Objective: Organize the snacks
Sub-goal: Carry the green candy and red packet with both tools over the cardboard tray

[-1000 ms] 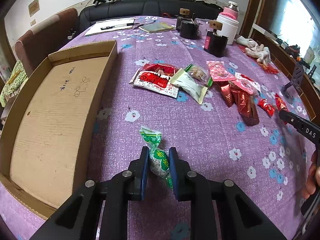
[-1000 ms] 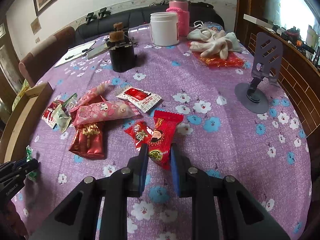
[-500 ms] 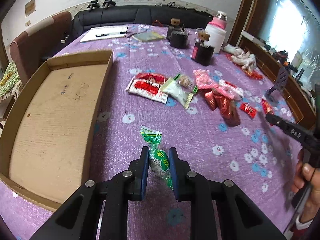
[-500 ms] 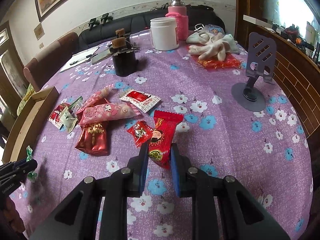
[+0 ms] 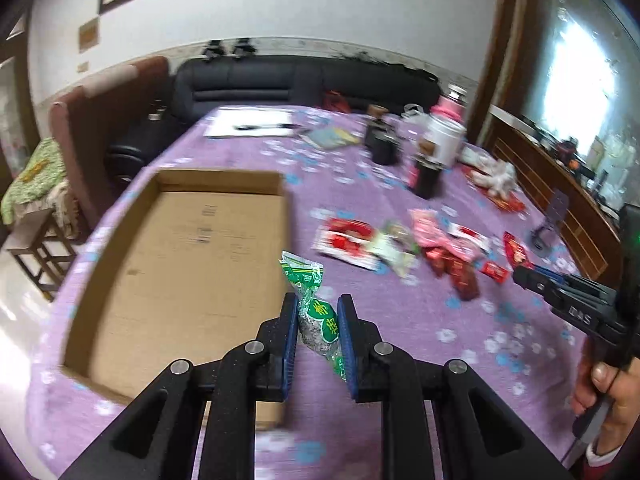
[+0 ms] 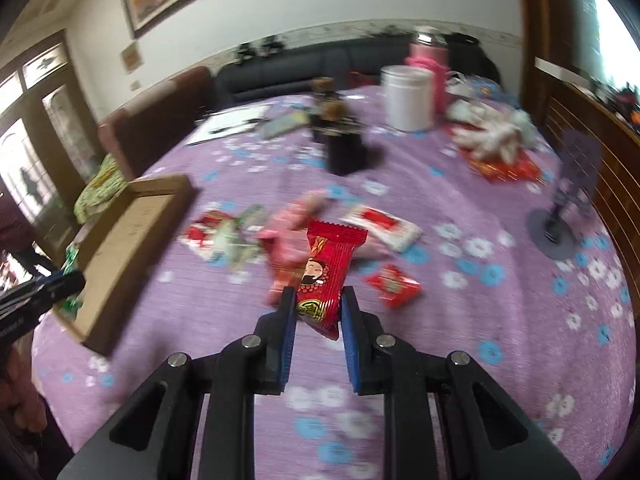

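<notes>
Cardboard box (image 5: 180, 248) sits at left on the purple surface (image 5: 400, 320). Left hand-held gripper (image 5: 318, 320) is clamped on a green-wrapped snack (image 5: 316, 312), raised beside the box. Right hand-held gripper (image 6: 318, 308) is clamped on a red snack packet (image 6: 326, 272), above the loose snack pile (image 6: 288, 236).

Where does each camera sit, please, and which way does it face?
Left wrist: behind the left tongs gripping a green-wrapped candy, facing the shallow cardboard tray.
Right wrist: behind the right tongs gripping a red snack packet, facing the purple floral tablecloth.
Both views show that tray, the tablecloth and the other tongs.
</notes>
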`<state>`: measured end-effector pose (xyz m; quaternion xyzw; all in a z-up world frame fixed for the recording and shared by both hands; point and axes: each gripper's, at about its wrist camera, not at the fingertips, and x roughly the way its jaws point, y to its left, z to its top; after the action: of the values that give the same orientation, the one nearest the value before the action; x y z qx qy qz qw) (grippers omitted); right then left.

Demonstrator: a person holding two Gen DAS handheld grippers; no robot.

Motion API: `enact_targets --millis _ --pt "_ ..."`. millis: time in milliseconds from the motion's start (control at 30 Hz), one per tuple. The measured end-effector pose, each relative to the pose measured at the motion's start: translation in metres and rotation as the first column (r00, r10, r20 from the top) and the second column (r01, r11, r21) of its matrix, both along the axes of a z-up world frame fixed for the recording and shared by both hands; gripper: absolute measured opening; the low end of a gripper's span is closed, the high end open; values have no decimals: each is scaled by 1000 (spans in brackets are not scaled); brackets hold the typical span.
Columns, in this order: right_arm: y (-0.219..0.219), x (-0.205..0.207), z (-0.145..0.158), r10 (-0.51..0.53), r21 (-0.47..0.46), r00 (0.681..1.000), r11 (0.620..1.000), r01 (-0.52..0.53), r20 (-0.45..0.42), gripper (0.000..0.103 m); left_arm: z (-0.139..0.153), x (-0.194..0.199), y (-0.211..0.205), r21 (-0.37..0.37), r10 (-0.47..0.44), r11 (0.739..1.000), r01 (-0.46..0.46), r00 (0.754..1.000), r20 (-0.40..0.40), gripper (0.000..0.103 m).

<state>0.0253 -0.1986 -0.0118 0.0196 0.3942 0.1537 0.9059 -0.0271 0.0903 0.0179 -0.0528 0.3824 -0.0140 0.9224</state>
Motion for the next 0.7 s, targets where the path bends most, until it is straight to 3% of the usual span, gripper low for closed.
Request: enact_targets --millis 333,700 --pt "118 -12 16 227 9 974 974 -227 14 21 -8 -11 85 59 157 986 -156 988 -12 20" --pt "248 -16 2 416 12 909 910 -415 -27 21 -28 2 110 131 219 969 -211 974 -52 20"
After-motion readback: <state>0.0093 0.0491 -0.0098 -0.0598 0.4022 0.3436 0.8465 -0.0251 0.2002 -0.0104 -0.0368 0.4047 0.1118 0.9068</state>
